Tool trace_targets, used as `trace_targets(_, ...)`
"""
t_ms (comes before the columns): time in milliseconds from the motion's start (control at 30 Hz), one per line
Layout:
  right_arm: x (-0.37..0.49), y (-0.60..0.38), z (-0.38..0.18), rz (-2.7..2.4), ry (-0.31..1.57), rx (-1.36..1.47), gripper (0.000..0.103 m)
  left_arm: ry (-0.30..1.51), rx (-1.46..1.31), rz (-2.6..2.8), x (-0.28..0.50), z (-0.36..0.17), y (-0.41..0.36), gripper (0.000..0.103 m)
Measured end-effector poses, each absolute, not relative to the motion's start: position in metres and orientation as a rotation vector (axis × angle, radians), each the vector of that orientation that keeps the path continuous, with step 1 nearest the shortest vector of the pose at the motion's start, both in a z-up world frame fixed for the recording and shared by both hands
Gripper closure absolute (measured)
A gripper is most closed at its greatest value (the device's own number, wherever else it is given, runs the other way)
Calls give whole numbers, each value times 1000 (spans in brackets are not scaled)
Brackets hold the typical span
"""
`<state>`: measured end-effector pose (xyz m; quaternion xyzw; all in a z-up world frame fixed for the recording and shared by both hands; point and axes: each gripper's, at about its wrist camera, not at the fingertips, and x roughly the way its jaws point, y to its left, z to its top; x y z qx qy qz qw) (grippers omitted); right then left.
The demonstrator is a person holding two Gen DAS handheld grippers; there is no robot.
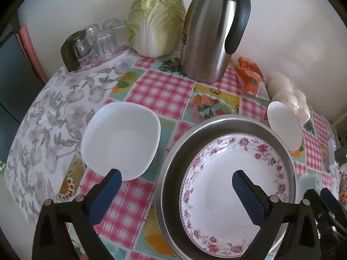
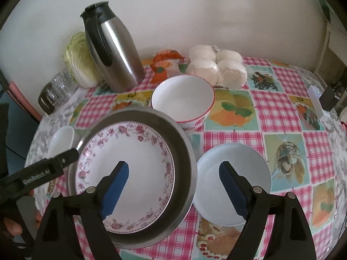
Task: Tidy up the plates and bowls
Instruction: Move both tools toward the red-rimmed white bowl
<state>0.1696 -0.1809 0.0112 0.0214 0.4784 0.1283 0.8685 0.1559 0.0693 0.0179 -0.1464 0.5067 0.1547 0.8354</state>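
Left gripper (image 1: 175, 178), right gripper (image 2: 174, 169): jaws spread, nothing grasped. Floral plate (image 2: 128, 162) nested in steel pan (image 2: 184, 149); pan's near rim cut off. Checked tablecloth (image 2: 234, 127), pale wall (image 2: 195, 17).

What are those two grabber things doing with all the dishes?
A person is tidying dishes with two hand-held grippers. The flowered plate sits inside the metal pan. Both the left gripper and right gripper hang open above it, holding nothing. The white bowl, red-rimmed bowl and pale plate wait nearby.
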Motion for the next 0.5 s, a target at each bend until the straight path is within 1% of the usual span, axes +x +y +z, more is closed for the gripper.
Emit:
trace_targets(33,170,-183,15,268,984,55,10,1060,-315,329,155,19,70,0)
trace_targets(67,169,-185,17,267,971,60,9,1051,-317,330,155,20,70,0)
trace_targets(267,172,-202,28,246,915,128,9,958,-324,335,155,29,74,0)
trace_targets(433,173,-214,32,233,905,144,9,779,-355,321,147,44,74,0)
trace_targets(500,174,-216,33,235,904,137,9,758,-363,314,148,47,74,0)
